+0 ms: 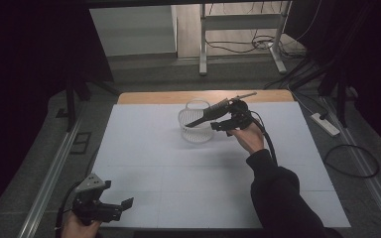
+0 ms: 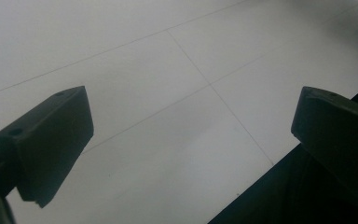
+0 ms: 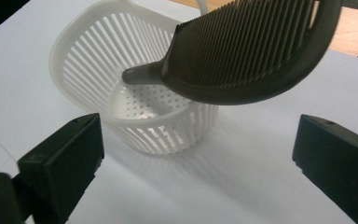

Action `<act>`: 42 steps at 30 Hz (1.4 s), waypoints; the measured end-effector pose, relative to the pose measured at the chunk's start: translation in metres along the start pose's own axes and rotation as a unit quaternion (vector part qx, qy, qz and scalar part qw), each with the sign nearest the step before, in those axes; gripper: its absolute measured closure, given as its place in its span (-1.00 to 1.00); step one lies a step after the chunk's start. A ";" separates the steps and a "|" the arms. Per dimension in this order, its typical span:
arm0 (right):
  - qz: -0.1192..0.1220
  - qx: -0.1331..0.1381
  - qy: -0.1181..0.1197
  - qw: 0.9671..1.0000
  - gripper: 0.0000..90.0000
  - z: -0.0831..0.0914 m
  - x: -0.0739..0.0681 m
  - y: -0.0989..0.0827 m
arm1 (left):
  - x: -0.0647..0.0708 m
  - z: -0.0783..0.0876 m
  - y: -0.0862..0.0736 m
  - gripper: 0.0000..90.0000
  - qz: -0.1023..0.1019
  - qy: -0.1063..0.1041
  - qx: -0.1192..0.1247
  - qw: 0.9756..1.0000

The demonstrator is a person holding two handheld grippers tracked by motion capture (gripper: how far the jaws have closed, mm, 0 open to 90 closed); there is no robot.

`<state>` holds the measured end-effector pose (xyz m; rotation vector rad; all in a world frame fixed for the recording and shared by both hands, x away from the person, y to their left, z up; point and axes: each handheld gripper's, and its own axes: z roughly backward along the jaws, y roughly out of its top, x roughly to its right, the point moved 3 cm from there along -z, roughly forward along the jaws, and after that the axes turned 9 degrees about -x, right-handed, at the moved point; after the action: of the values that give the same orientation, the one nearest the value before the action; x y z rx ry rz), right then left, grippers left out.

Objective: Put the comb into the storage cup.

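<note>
White plastic forms the slotted basket (image 3: 135, 107), which stands upright toward the far edge of the desk (image 1: 144, 163), about midway between its left and right edges; its wall is made of thin vertical ribs and its floor is perforated with small holes. A dark comb (image 3: 247, 51) lies tilted across the basket's rim: its narrow handle tip points down into the basket, while the toothed section rises up and out over the rim toward the right hand-held gripper (image 1: 230, 119). The comb has a curved spine and a dense row of fine teeth. The right hand-held gripper is released, with both jaws spread wide and nothing between them, positioned just beside the basket on its near-right side. The comb appears to be resting on the basket by itself, though contact at its raised end cannot be confirmed. The left hand-held gripper (image 1: 114, 208) is also released, jaws apart, held low at the near left corner of the desk, well apart from the basket. To finish this step well, draw the right hand-held gripper back along its own axis, clear of the raised toothed end, since a nudge there could lever the comb out or tip the light basket.
</note>
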<state>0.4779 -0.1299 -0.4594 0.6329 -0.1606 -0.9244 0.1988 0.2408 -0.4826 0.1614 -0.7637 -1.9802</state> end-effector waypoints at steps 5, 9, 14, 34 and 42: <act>0.010 0.004 0.007 1.000 -0.99 0.003 -0.002 -0.002 | 0.000 0.000 0.000 -1.00 0.000 -0.002 0.001 1.000; 0.021 0.008 0.005 1.000 -0.99 0.006 -0.003 -0.004 | 0.000 0.000 0.000 -1.00 0.000 -0.002 0.002 1.000; 0.027 0.010 0.007 1.000 -0.99 0.008 -0.005 -0.008 | 0.000 0.001 0.000 -1.00 -0.003 0.001 0.003 1.000; 0.046 0.011 0.021 0.999 -1.00 0.023 -0.013 -0.017 | 0.002 0.002 0.000 -1.00 -0.019 0.025 0.006 0.999; 0.052 0.019 0.025 0.998 -1.00 0.031 -0.013 -0.023 | 0.002 0.001 0.000 -1.00 -0.017 0.020 0.003 1.000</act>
<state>0.4417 -0.1435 -0.4457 0.6748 -0.1655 -0.8068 0.1971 0.2401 -0.4816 0.2189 -0.7449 -2.0014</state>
